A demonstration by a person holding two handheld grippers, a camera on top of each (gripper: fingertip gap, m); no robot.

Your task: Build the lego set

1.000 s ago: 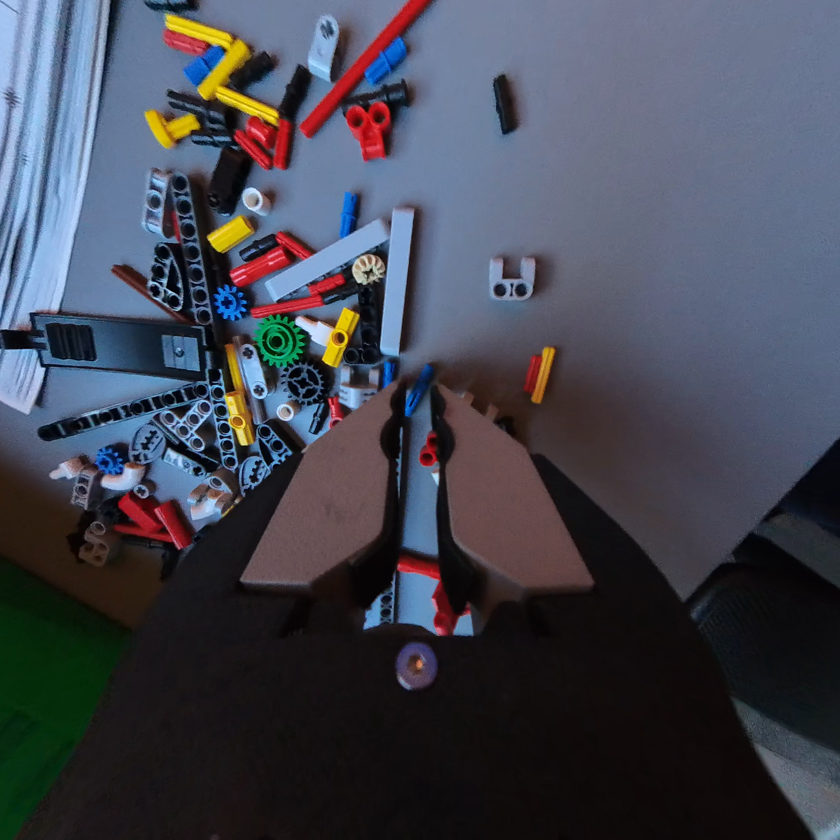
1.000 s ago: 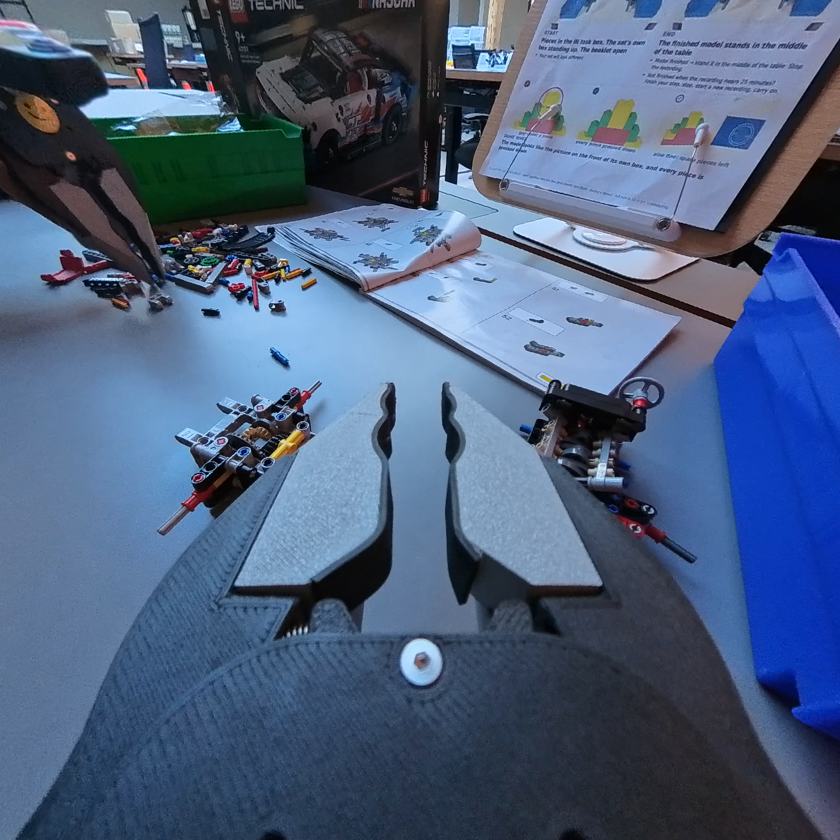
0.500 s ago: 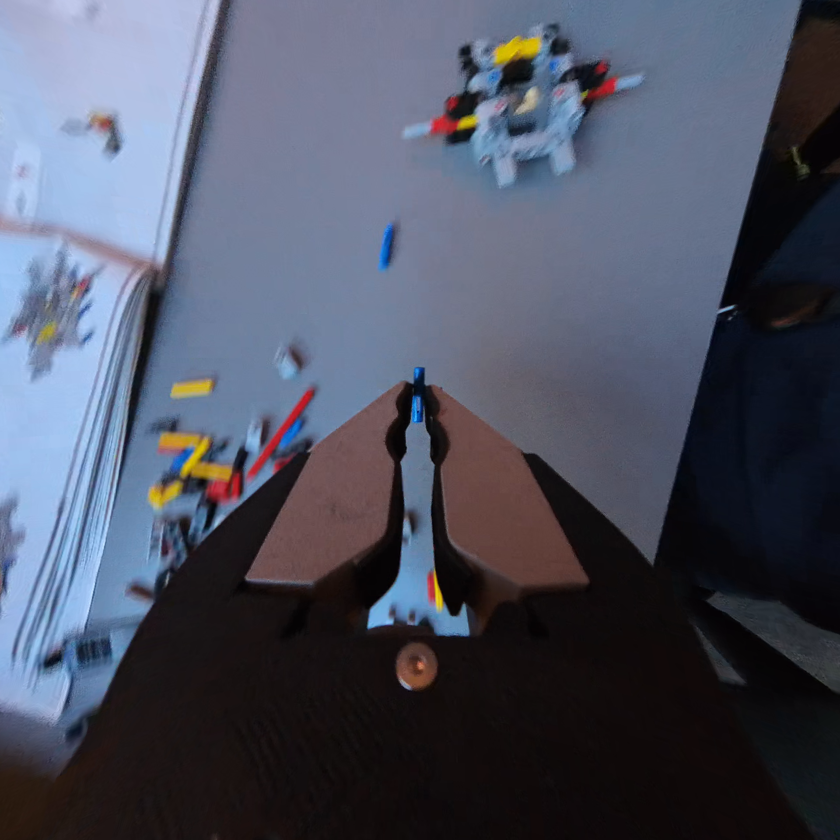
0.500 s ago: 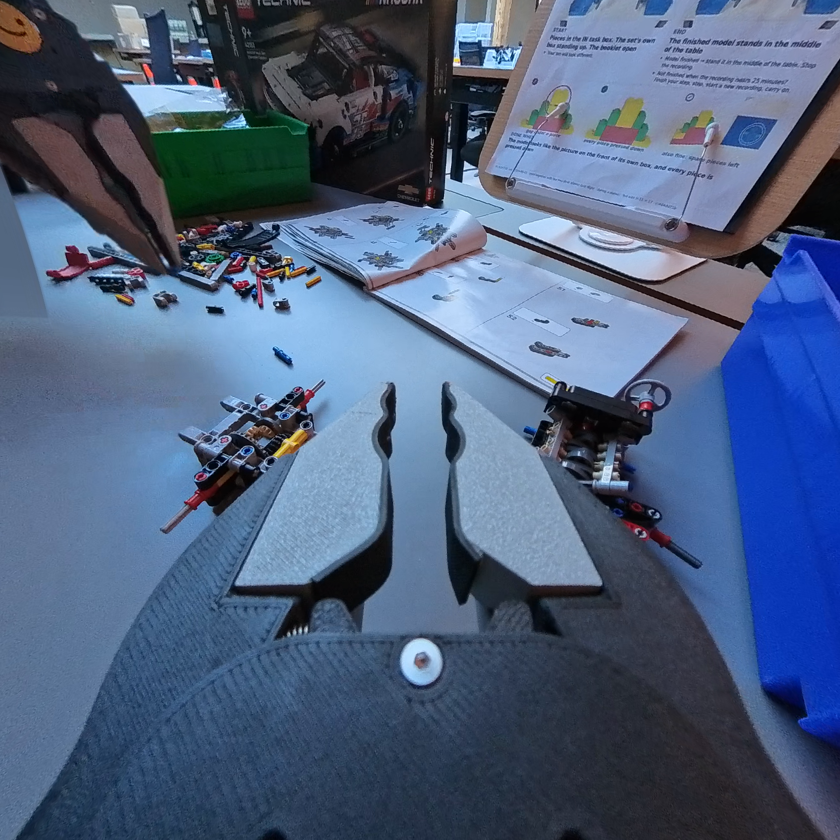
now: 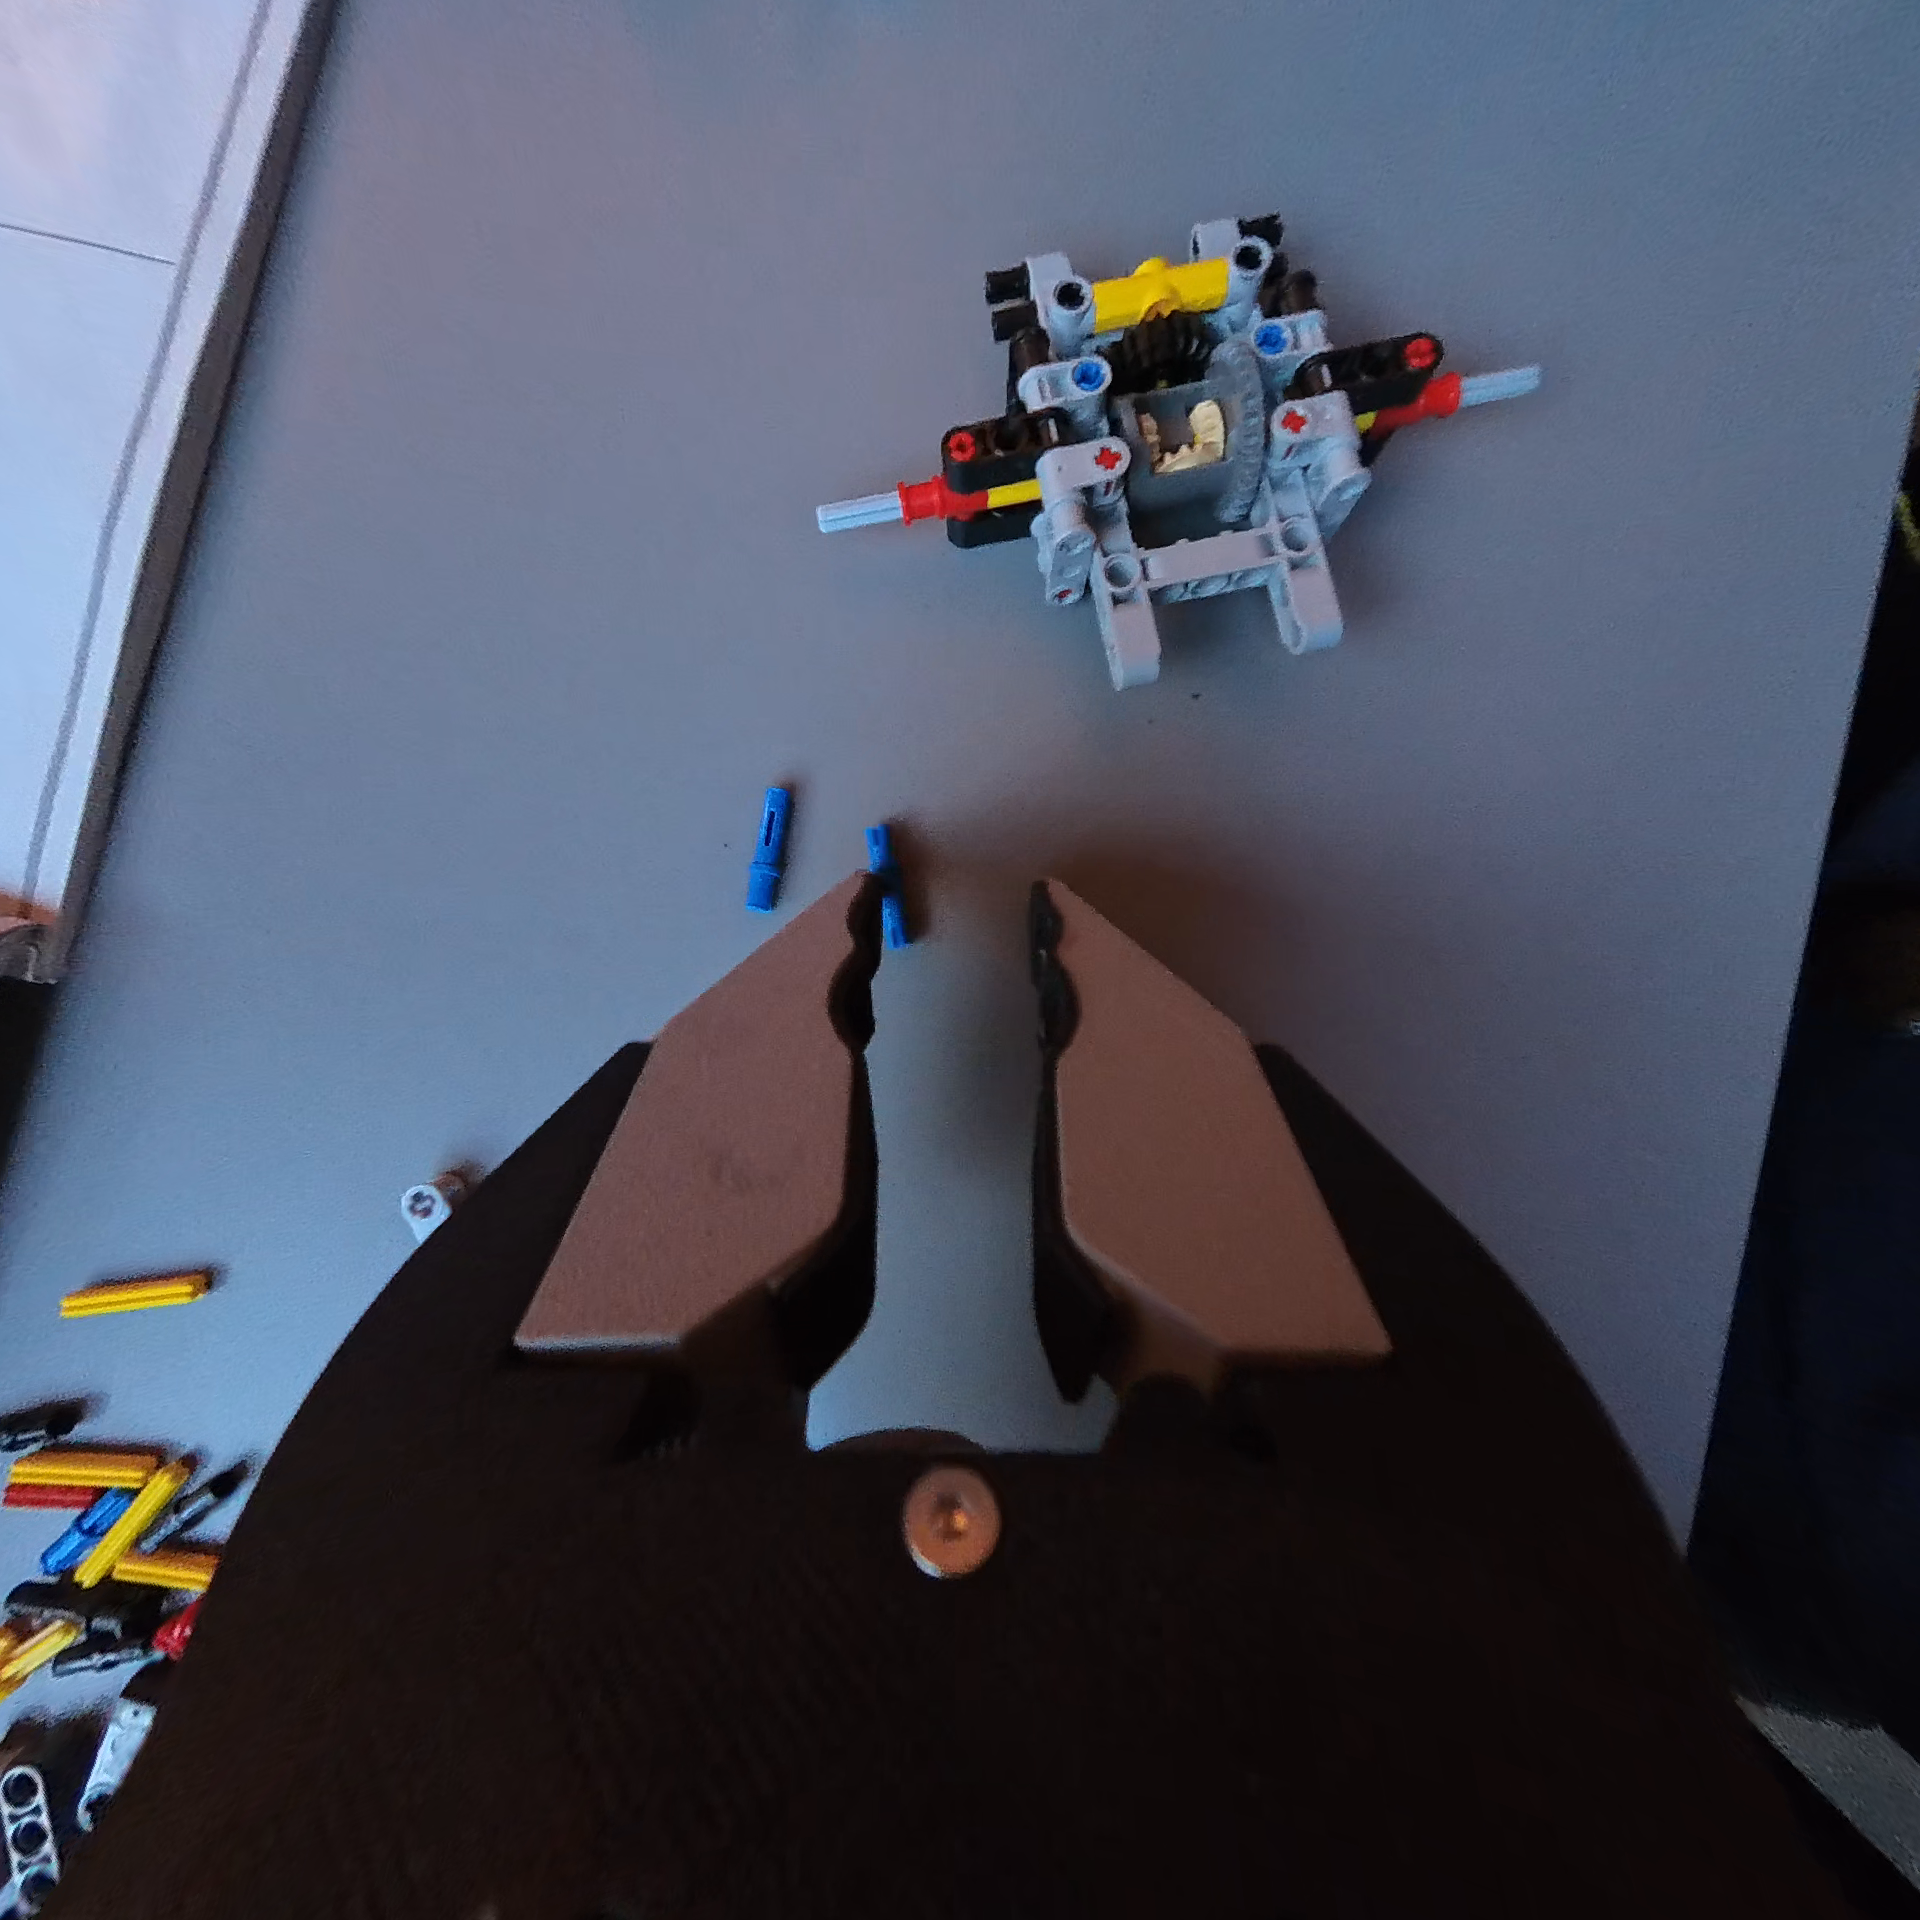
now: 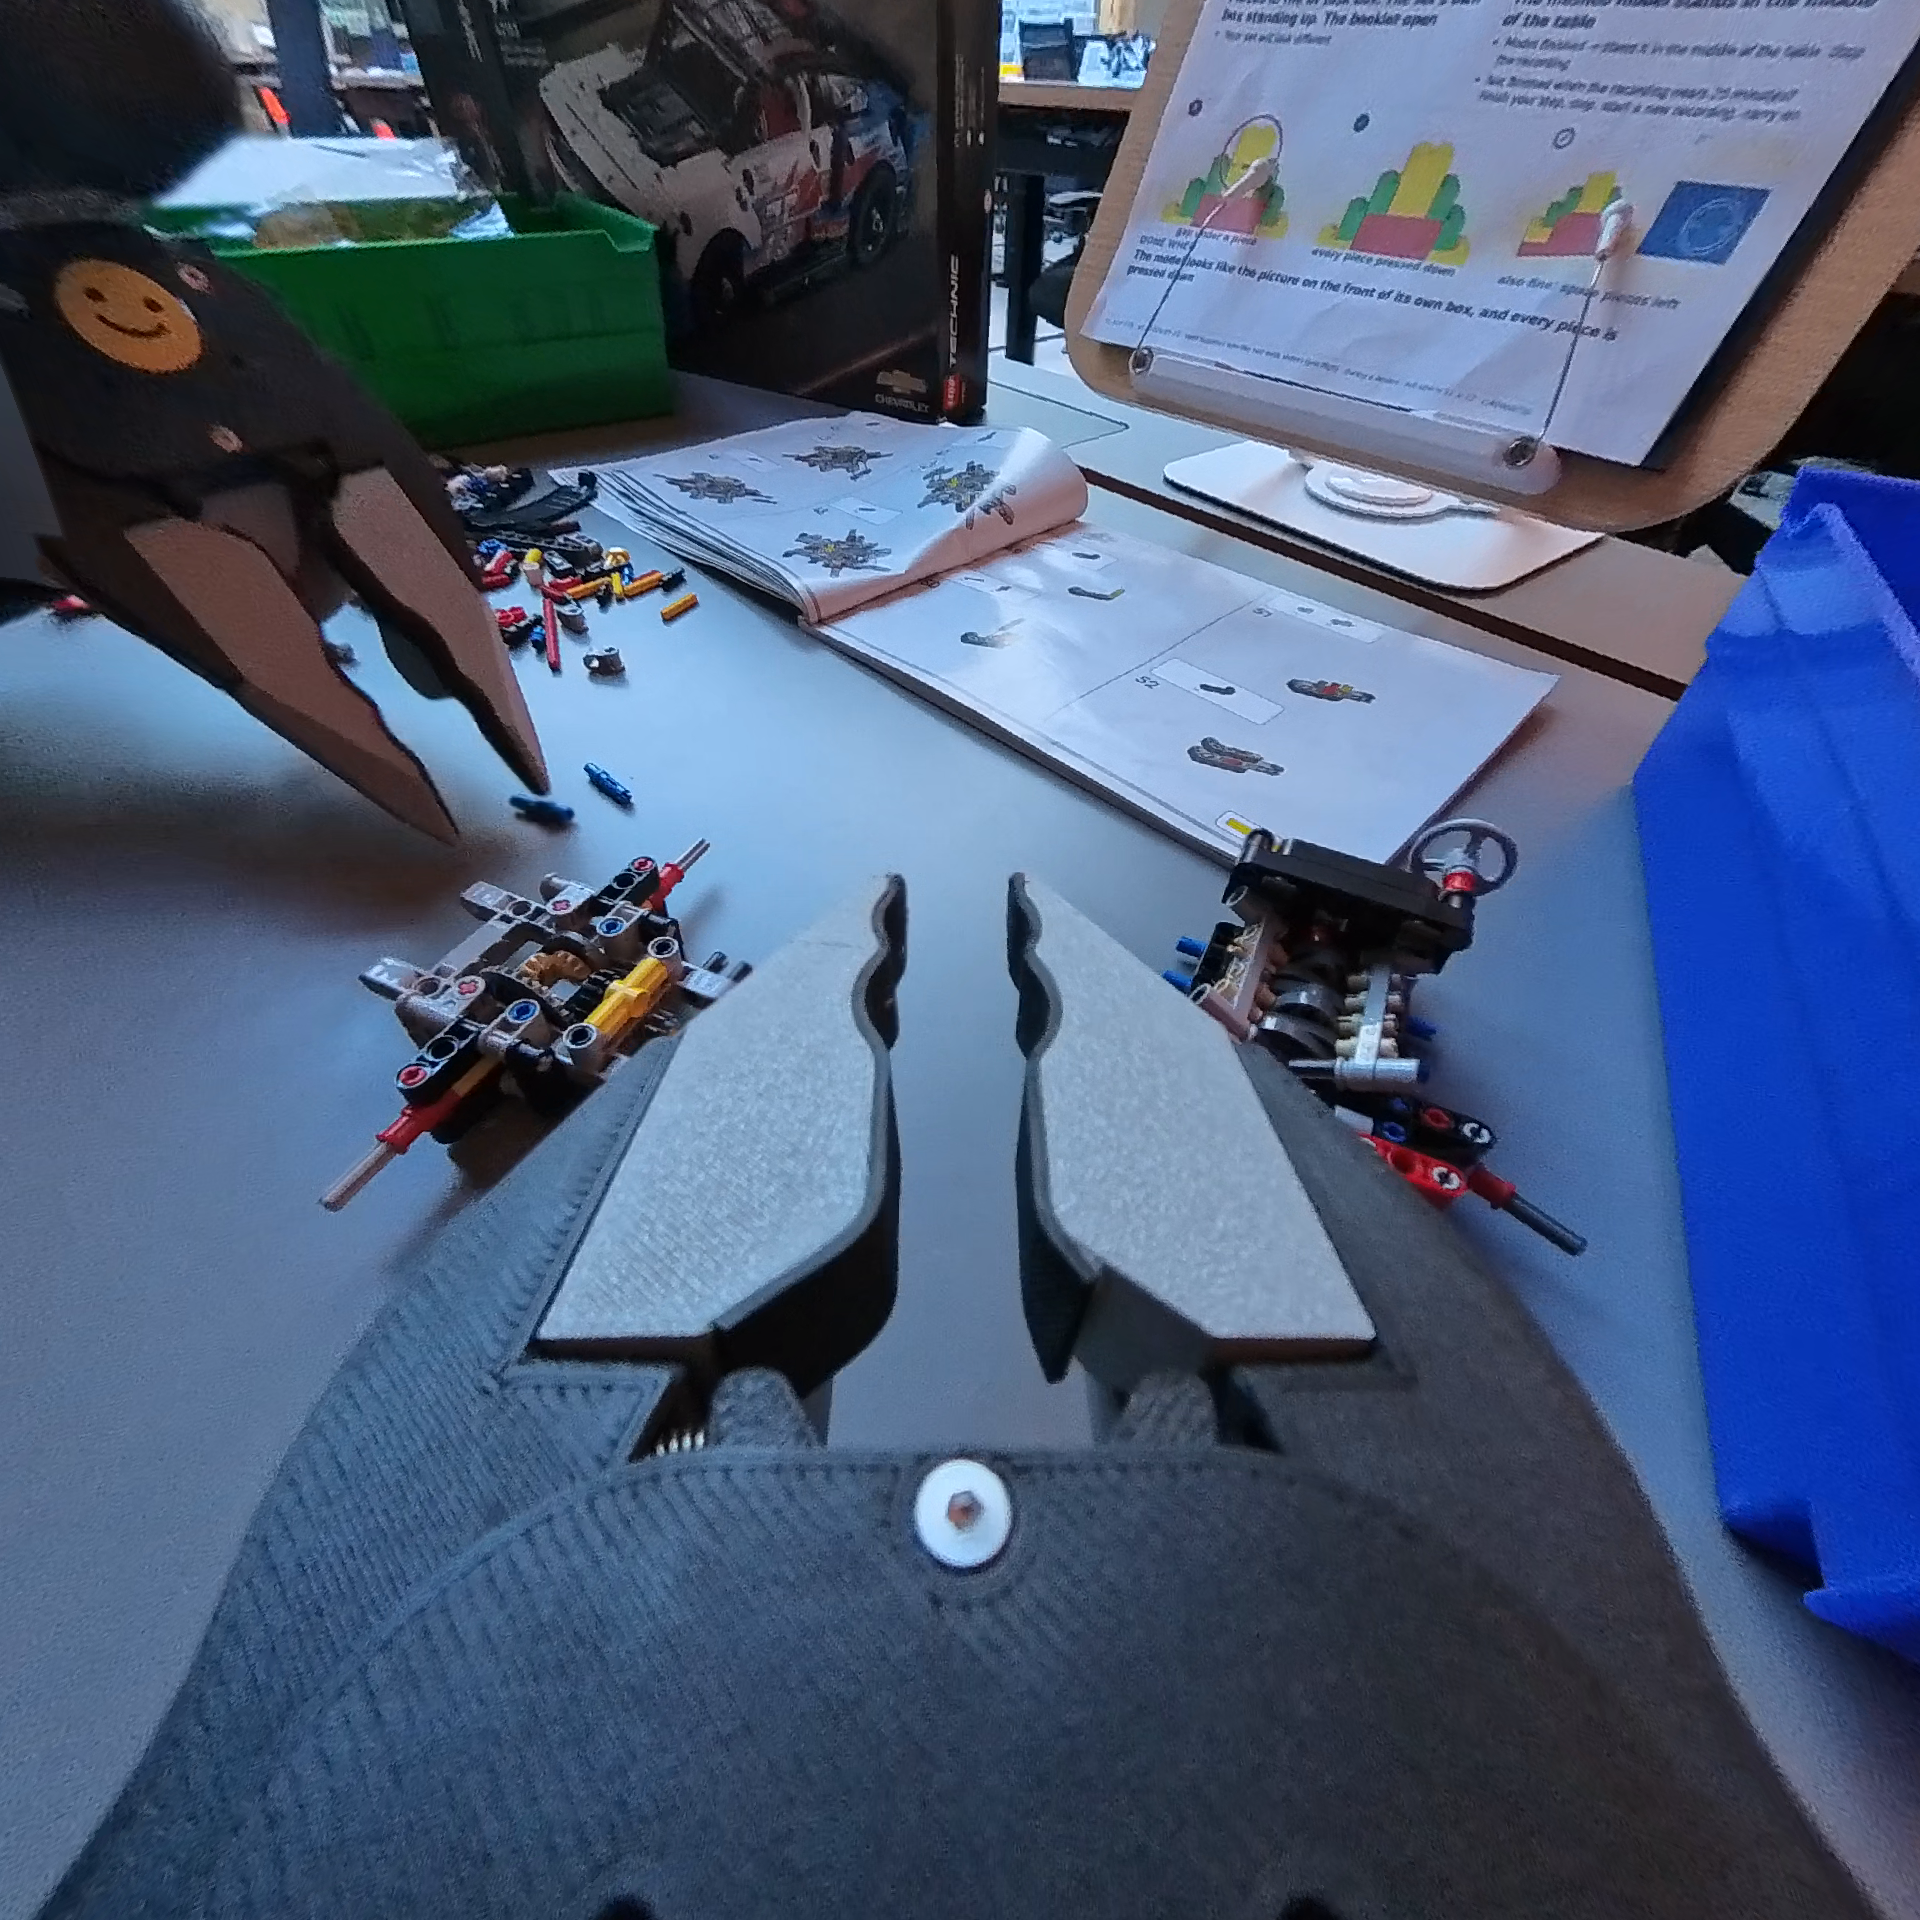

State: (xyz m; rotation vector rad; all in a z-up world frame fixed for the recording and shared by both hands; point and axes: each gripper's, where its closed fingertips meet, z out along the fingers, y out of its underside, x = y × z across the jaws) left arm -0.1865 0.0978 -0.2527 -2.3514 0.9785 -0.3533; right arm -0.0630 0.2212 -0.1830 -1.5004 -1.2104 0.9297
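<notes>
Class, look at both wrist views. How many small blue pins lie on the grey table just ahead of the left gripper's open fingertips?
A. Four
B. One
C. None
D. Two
D. Two blue pins show on the grey table: one blue pin off to the side and a second blue pin beside the left gripper; the right wrist view shows both too.

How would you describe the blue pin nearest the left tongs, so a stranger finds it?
On the grey table, find the open left tongs. Two small blue plastic pins lie at their tips. It is the thinner pin beside the left fingertip; the thicker one lies apart.
</notes>
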